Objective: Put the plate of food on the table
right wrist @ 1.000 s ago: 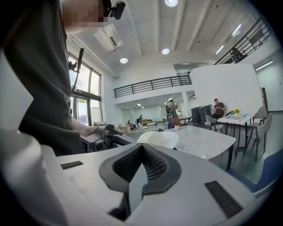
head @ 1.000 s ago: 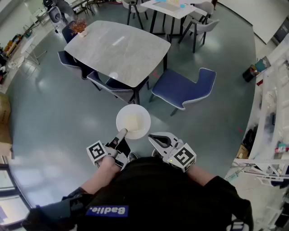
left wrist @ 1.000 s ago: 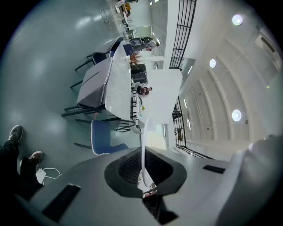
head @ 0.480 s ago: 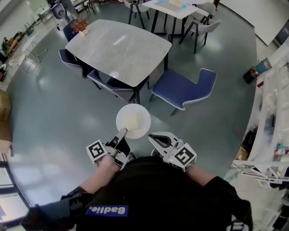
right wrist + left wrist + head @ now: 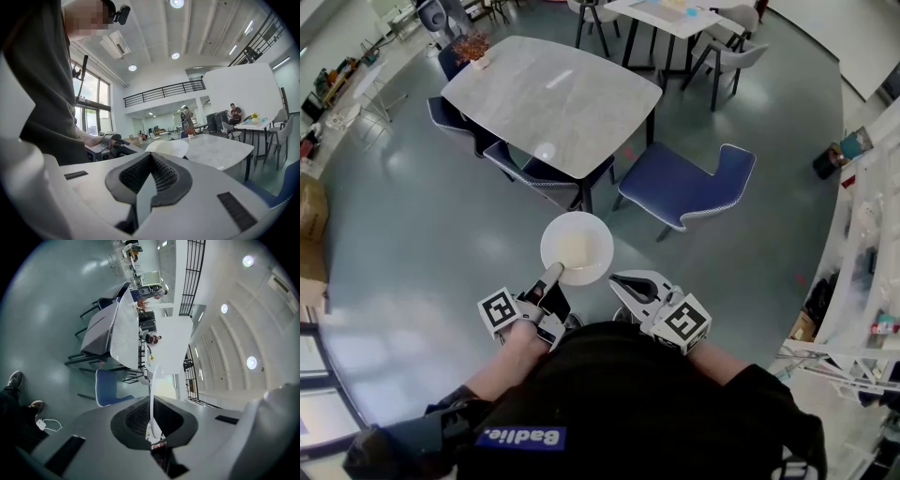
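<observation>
A white plate (image 5: pixel 577 246) with pale food on it hangs level above the grey floor, held by its near rim in my left gripper (image 5: pixel 554 273), which is shut on it. In the left gripper view the plate (image 5: pixel 151 385) runs edge-on between the shut jaws. The grey marble table (image 5: pixel 553 98) stands ahead, a short way beyond the plate. My right gripper (image 5: pixel 622 282) hovers just right of the plate, shut with nothing in it. The right gripper view shows the plate (image 5: pixel 168 147), the left gripper (image 5: pixel 110 143) and the table (image 5: pixel 215 150).
A blue chair (image 5: pixel 680 183) stands pulled out at the table's near right corner. Other blue chairs (image 5: pixel 534 173) are tucked along its near side. A flower pot (image 5: pixel 472 49) sits at the table's far end. A second white table (image 5: pixel 661 14) is beyond, shelving (image 5: pixel 862 234) at the right.
The table and chairs have slid slightly down and right in the head view as I advance. The plate stays held in the left gripper; the right gripper keeps its place.
</observation>
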A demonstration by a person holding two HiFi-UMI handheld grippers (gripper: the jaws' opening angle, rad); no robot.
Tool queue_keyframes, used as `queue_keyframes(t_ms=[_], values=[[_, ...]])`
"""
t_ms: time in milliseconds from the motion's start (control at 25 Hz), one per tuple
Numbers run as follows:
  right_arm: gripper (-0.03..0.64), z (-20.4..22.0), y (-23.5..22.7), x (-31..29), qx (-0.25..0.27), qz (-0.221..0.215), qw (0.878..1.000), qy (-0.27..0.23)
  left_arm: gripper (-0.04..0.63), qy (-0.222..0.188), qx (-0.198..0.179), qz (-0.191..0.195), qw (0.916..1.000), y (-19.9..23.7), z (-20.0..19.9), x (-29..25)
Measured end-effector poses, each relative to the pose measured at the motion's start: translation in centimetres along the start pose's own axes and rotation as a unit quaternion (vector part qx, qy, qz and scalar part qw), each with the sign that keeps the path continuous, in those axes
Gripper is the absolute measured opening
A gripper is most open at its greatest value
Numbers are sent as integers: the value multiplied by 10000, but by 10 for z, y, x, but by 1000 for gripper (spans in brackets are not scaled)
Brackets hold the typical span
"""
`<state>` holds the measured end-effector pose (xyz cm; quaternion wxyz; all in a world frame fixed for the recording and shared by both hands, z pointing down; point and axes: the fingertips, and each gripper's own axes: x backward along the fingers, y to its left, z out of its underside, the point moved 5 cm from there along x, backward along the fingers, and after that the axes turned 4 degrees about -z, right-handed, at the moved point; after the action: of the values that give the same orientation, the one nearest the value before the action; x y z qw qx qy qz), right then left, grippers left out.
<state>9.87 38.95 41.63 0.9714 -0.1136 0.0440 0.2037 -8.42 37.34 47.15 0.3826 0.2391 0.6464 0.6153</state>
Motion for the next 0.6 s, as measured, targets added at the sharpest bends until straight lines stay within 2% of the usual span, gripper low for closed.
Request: queue_keyframes(t_ms=[360,480,600], values=[[9,0,-13,13,58,-234,9997,24,12,-257,17,0,9997,0,12,-8],[9,-4,-16,13,-3,-259,9996,131,12,-318,32,41,9995,-3,10,-11],[9,-3,-26,9,51,-238,9997,31,12,-328,70,45,9994,-2,5,-16]])
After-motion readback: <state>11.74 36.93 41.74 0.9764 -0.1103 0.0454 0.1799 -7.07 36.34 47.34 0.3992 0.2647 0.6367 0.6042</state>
